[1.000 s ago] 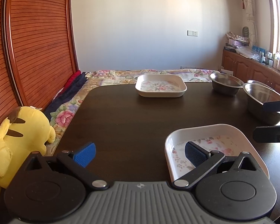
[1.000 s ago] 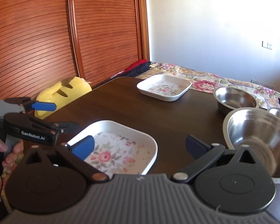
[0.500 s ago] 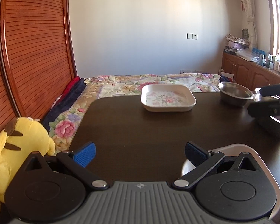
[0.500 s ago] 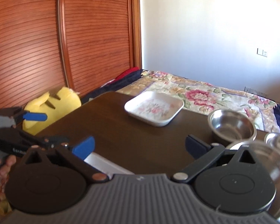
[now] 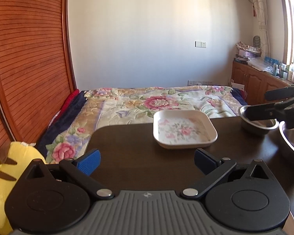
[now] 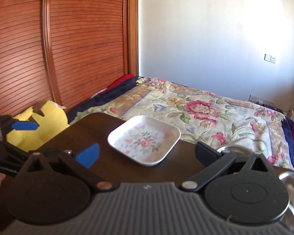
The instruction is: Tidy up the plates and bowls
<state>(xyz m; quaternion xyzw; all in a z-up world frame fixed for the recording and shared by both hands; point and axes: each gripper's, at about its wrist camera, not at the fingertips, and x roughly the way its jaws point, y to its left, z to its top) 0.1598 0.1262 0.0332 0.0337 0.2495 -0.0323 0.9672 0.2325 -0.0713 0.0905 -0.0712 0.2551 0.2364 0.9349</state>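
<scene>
A white square plate with a flower pattern point(image 5: 184, 130) sits at the far edge of the dark table point(image 5: 127, 152); it also shows in the right wrist view point(image 6: 145, 140). A small steel bowl point(image 5: 264, 126) stands at the far right, a larger steel bowl point(image 5: 292, 139) nearer. In the right wrist view the small bowl point(image 6: 235, 148) and the large bowl's rim point(image 6: 293, 178) peek past the gripper body. My left gripper point(image 5: 146, 161) is open and empty above the table. My right gripper point(image 6: 147, 153) is open and empty, and its fingers point(image 5: 264, 111) show beside the small bowl.
A yellow plush toy point(image 5: 2, 180) sits off the table's left edge. A bed with a floral cover point(image 5: 156, 101) lies just beyond the table. A wooden slatted wardrobe point(image 5: 29, 58) stands on the left, cabinets point(image 5: 258, 80) on the right.
Both grippers have lifted and tilted up and moved forward. The near flowered plate and most of the large bowl have dropped out of view; the far plate looks closer.
</scene>
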